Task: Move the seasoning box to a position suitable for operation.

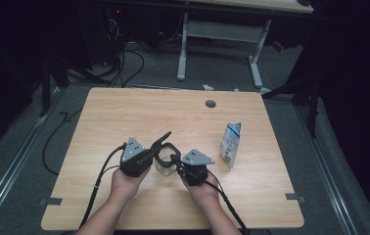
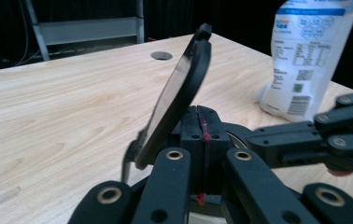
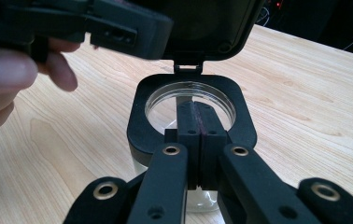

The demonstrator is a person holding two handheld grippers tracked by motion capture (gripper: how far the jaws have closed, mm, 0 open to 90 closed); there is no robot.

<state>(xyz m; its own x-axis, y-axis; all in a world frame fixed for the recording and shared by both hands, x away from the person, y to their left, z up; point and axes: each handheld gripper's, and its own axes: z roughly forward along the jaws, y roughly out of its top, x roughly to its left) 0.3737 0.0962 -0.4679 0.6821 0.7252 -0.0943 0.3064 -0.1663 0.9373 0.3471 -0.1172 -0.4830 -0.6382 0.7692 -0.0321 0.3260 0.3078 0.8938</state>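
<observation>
A light wooden table (image 1: pixel 124 117) stands in a dark room. Near its front edge sits a clear jar (image 3: pixel 191 105), its black hinged lid (image 2: pixel 179 93) raised. The left gripper (image 1: pixel 150 155) and right gripper (image 1: pixel 179 165), jaws closed together, meet at its rim, gripping nothing visible. A white pouch (image 1: pixel 231 143) stands to the right.

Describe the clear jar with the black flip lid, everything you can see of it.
The jar is a clear, glass-like container with a black, rounded-square collar around a round mouth. Its black lid is hinged at the far edge and stands open, tilted up. It sits upright on the wooden table, near the front, left of a white pouch. It looks empty. The shut right gripper rests at its rim; the left gripper is at the collar.
</observation>
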